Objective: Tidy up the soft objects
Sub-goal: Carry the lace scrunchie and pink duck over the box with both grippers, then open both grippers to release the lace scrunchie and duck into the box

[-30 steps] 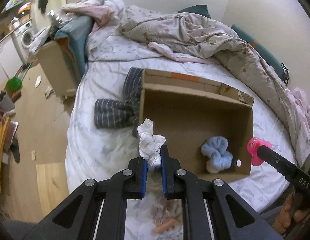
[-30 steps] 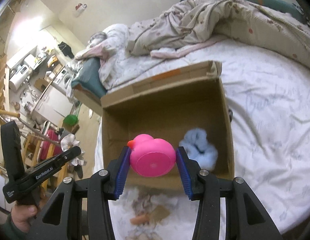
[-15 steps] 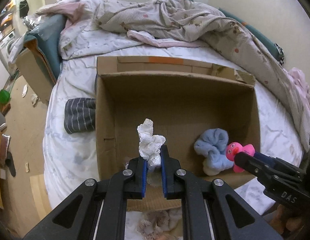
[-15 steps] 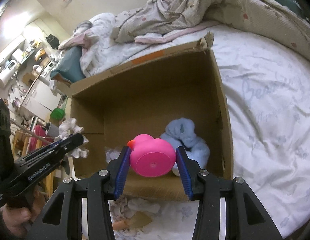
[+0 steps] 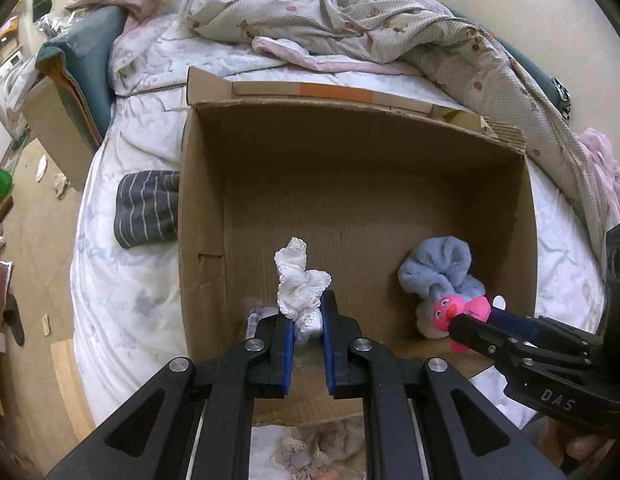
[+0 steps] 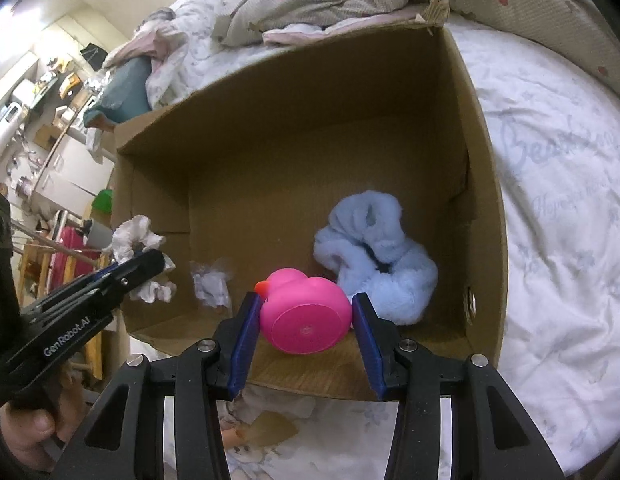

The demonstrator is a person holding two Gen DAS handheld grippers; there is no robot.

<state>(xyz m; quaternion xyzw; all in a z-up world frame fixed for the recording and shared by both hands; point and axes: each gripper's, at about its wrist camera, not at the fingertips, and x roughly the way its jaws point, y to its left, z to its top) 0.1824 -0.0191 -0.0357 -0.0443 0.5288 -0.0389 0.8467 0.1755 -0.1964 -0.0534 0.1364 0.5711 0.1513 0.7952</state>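
Observation:
An open cardboard box (image 5: 202, 208) (image 6: 486, 184) stands on the bed. My left gripper (image 5: 307, 320) is shut on a white lace scrunchie (image 5: 300, 280) and holds it over the box's near left part; it also shows in the right wrist view (image 6: 138, 248). My right gripper (image 6: 306, 316) is shut on a pink rubber duck (image 6: 306, 312) over the box's near edge; the duck also shows in the left wrist view (image 5: 462, 310). A light blue fluffy scrunchie (image 5: 438, 272) (image 6: 374, 256) lies inside the box at the right. A small crumpled white item (image 6: 210, 284) lies on the box floor.
A grey striped cloth (image 5: 148, 208) lies on the white sheet left of the box. A rumpled beige quilt (image 5: 370, 24) covers the far side of the bed. Lacy fabric items (image 5: 310, 452) lie on the sheet in front of the box. Wooden floor lies to the left.
Both grippers have moved forward and down toward the box, each still holding its item. The duck and the white scrunchie now sit lower over the box's near part.

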